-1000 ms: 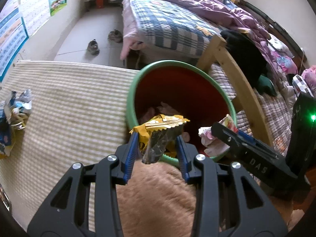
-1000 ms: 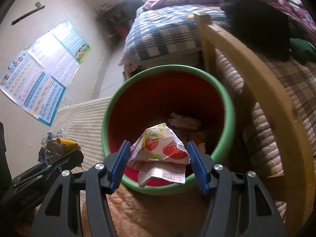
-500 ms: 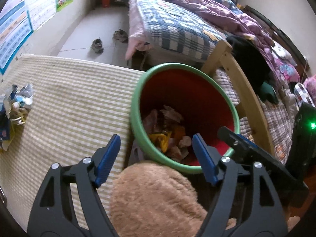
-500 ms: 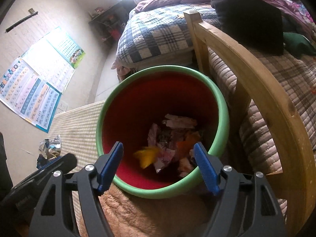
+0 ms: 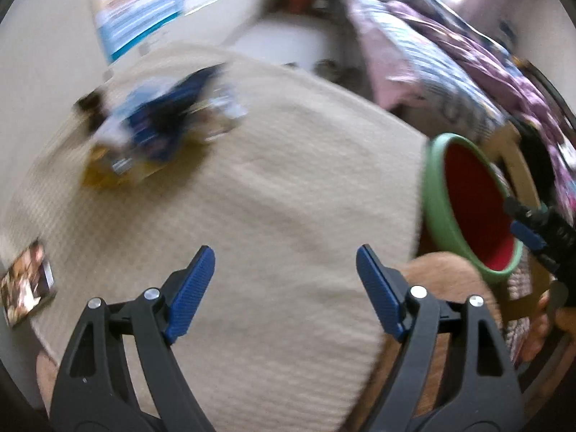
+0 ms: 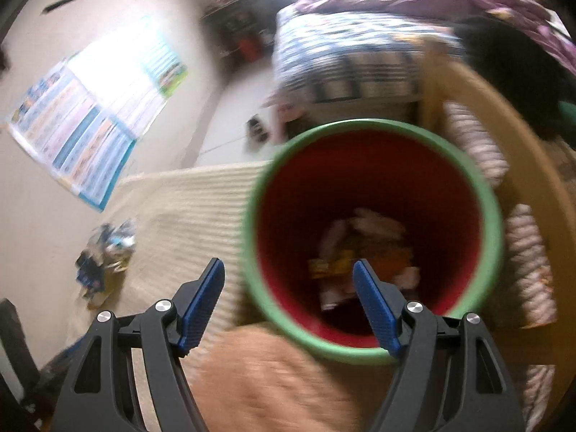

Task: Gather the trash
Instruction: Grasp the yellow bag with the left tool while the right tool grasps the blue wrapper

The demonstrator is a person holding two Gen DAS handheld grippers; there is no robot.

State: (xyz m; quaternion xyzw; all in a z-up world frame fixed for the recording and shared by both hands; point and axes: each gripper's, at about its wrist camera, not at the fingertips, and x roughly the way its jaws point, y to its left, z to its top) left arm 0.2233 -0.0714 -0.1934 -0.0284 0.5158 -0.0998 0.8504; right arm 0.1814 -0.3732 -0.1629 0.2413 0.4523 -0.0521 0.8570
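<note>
A red bin with a green rim (image 6: 378, 126) stands at the edge of a beige striped mat (image 5: 288, 187). Crumpled wrappers (image 6: 360, 248) lie at its bottom. In the right wrist view my right gripper (image 6: 288, 263) hangs open and empty above the bin's near left rim. My left gripper (image 5: 284, 252) is over the bare mat, with its jaws opening and nothing between them. A blurred pile of blue, white and yellow wrappers (image 5: 158, 126) lies on the mat, far left of it. In the left wrist view the bin (image 5: 437, 194) is at the right, with my right gripper's fingertip (image 5: 527, 235) over it.
A bed with a plaid blanket (image 6: 345, 46) and a wooden frame (image 6: 522, 165) stands behind and right of the bin. A tan fuzzy thing (image 6: 273, 370) lies just in front of the bin. A photo card (image 5: 25, 288) lies at the mat's left edge. Posters (image 6: 86, 126) hang on the wall.
Both grippers opened and their wrappers dropped into the bin. The left gripper then swung left over the mat, bringing the wrapper pile into view. The right gripper shifted slightly left.
</note>
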